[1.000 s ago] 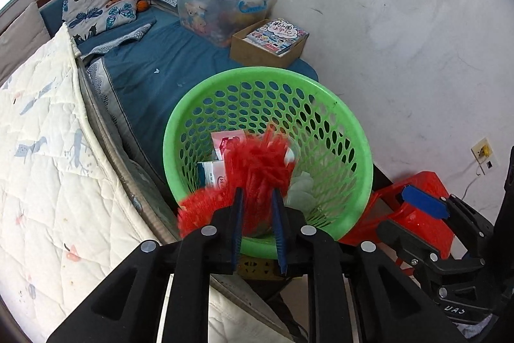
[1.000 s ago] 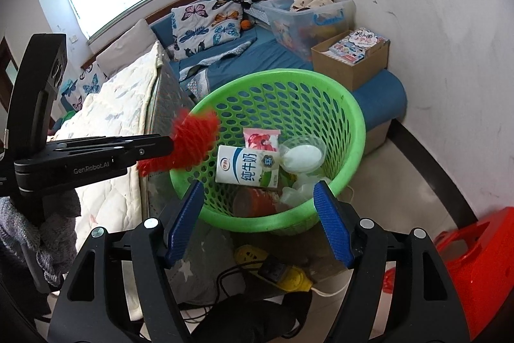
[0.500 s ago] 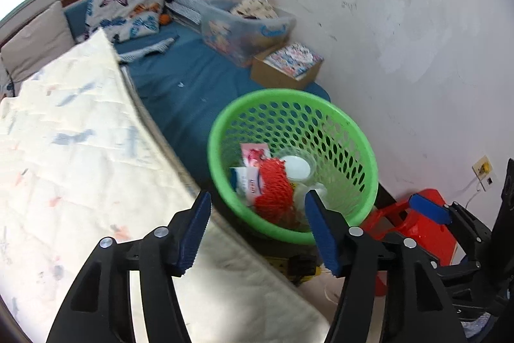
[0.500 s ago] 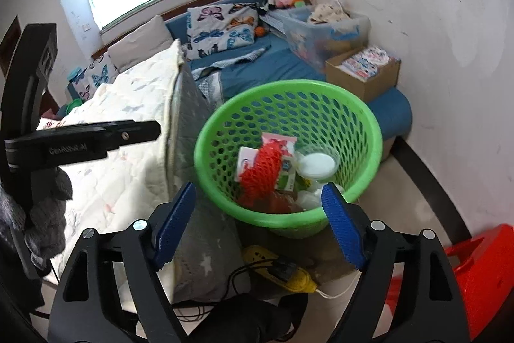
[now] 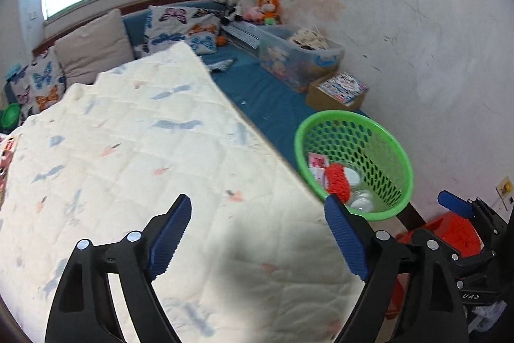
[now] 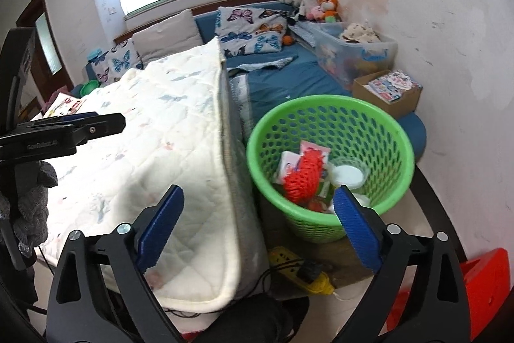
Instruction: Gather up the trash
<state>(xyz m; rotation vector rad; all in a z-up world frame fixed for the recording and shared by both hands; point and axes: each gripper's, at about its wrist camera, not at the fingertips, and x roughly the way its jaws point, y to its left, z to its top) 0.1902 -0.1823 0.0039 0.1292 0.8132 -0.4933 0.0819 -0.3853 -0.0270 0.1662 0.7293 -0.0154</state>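
Left wrist view: the left gripper (image 5: 257, 241) has just been opening its jaws, and they now stand wide with nothing between them. A second ago they pinched the red mesh netting (image 5: 338, 182) above the green perforated basket (image 5: 398, 156); now the netting lies inside it, and the view has swung over the quilted white mattress (image 5: 128, 156). So this piece of trash looks delivered, and the hand seems free for the next one.

Right wrist view: the right gripper (image 6: 258, 227) has also been opening and frames only the mattress edge (image 6: 229, 150) and the basket (image 6: 321, 114), holding nothing. The netting (image 6: 302, 176) is a crumpled, bright red, soft-looking wad resting on a milk carton (image 6: 287, 163) and a pink wrapper (image 6: 313, 148), beside a clear lidded cup (image 6: 348, 174). The basket stands on the floor, against the mattress side, near a yellow power strip (image 6: 305, 274).
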